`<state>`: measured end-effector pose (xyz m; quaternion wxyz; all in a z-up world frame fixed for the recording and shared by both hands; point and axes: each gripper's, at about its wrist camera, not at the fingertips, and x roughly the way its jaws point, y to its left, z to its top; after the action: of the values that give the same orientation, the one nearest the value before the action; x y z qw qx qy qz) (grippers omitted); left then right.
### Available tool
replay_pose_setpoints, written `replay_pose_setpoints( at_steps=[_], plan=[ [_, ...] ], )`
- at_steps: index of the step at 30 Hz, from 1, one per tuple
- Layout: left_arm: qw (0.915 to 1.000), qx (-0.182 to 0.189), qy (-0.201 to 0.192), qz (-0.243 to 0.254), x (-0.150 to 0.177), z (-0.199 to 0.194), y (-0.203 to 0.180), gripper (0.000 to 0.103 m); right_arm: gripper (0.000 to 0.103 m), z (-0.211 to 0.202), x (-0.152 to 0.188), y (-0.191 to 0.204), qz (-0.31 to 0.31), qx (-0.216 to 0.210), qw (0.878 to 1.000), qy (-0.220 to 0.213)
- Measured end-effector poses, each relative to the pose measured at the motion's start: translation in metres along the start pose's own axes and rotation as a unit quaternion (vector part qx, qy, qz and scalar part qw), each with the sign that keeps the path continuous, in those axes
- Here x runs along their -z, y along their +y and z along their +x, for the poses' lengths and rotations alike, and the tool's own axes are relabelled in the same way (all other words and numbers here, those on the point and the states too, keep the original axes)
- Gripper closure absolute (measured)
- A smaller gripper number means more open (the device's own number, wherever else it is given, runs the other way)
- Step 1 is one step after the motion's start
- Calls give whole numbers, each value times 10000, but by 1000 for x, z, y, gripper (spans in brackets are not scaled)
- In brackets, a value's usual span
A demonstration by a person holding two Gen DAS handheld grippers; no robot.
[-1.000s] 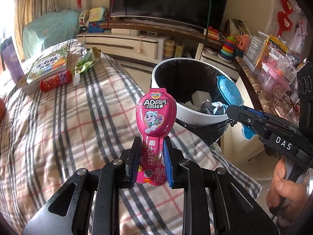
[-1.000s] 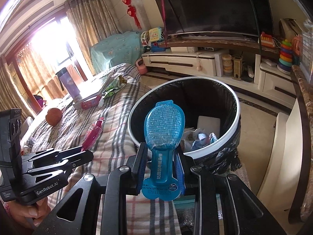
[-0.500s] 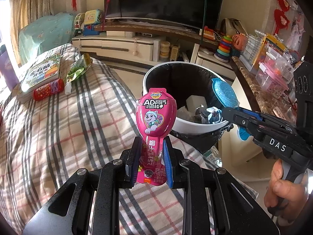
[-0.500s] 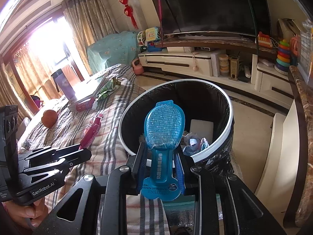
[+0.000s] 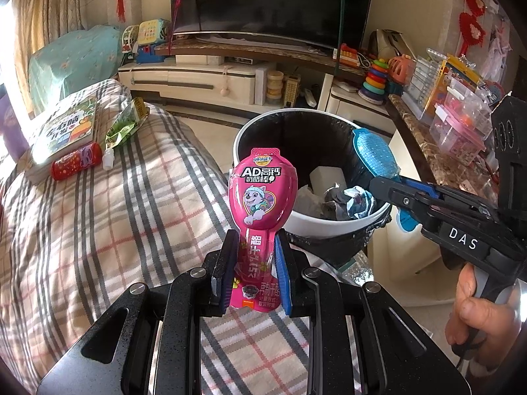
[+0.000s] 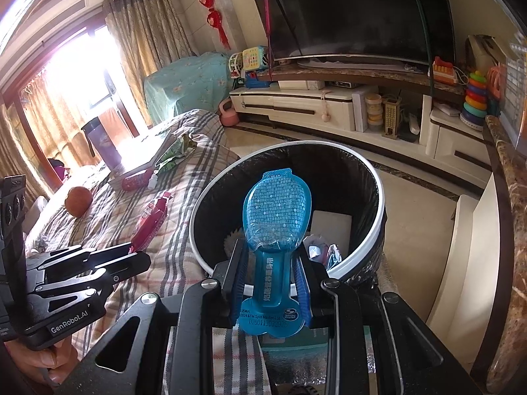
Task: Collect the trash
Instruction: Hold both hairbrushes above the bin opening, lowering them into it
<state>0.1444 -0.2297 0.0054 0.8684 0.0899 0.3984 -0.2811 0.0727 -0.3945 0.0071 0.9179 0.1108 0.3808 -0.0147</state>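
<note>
Left claw pinched the pink wrapper and right claw the blue wrapper by their narrow stems; both looked light, crinkly, probably slippery, at frame centre by the bin.

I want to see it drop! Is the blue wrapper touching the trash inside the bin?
Apart. In the right wrist view the blue wrapper sticks up from the right hand-held gripper, above the trash in the bin.

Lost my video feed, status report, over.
Left gripper shut on pink wrapper, short of bin. Right gripper shut on blue wrapper over bin. Nothing blocking.
</note>
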Motion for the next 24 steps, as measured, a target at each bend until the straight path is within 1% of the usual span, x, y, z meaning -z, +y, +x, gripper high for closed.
replay_pose_setpoints(
  at_steps=[10, 24],
  plan=[
    [10000, 16, -43, 71, -10, 2, -6, 82, 76, 3, -11, -2, -85, 89, 9999, 2],
    [9999, 2, -41, 131, -21, 9, -10, 82, 76, 8, -18, -9, -103, 137, 9998, 45]
  ],
)
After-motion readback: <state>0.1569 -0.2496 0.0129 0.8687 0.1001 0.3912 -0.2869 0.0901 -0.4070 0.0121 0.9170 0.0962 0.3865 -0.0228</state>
